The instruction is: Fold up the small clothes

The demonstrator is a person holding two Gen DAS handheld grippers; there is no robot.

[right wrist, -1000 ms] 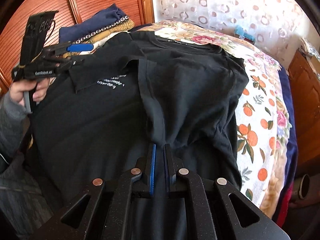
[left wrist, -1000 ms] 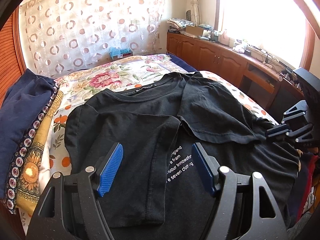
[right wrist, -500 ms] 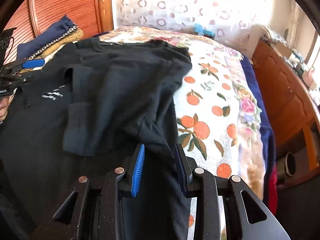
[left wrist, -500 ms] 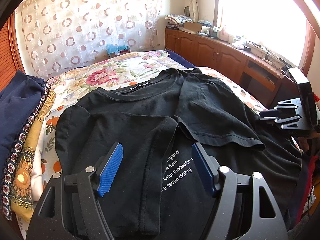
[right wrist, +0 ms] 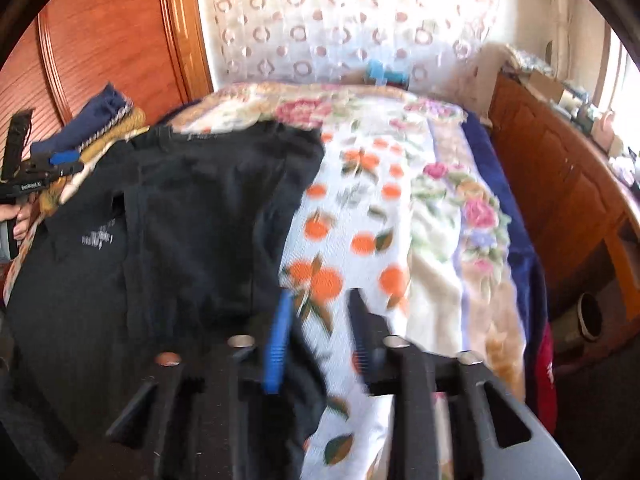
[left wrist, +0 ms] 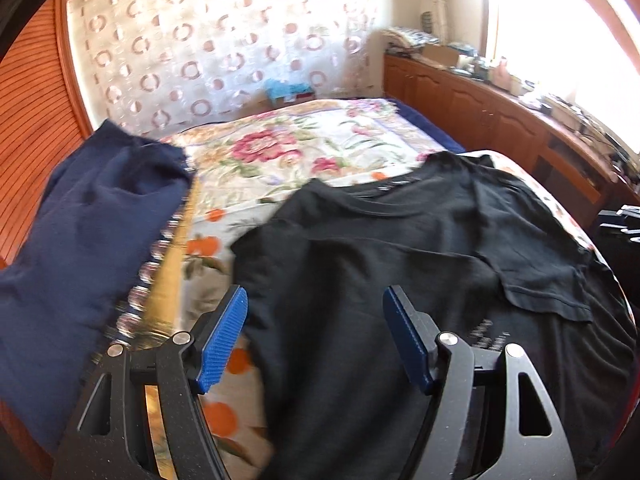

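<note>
A bedroom with a patterned curtain of ring shapes (left wrist: 224,52) behind it holds a bed spread with a floral and orange-fruit printed coverlet (right wrist: 372,216), flanked by reddish wooden slatted doors (right wrist: 96,44) at nine o'clock and a low wooden cabinet run (left wrist: 500,120) under the bright window at two o'clock; the black cotton T-shirt with small white lettering (left wrist: 400,264) lies flat on the coverlet, both sleeves laid in over the chest, its body still unfolded lengthwise; the left gripper (left wrist: 316,336) hangs over the shirt's nine o'clock edge with its blue pads wide apart and nothing pinched; the right gripper (right wrist: 320,340) has just been opening its jaws, which now stand parted at the shirt's three o'clock edge, black cloth lying just by the left pad but not clamped. The risk, as I judge it, is that the folded-in sleeves slip out if either side is lifted unevenly, or that a pad catches the coverlet along with the hem and drags it; the blur suggests quick movement, which could ruffle the flat layers. A stack of folded cloth, navy on top with a beaded gold-trimmed piece beneath (left wrist: 92,240), sits at nine o'clock, close enough to be knocked. Of containers, only a small blue box (left wrist: 286,90) near the curtain at twelve o'clock and a dark round cup or can (right wrist: 590,314) at three o'clock show; their contents cannot be made out.
</note>
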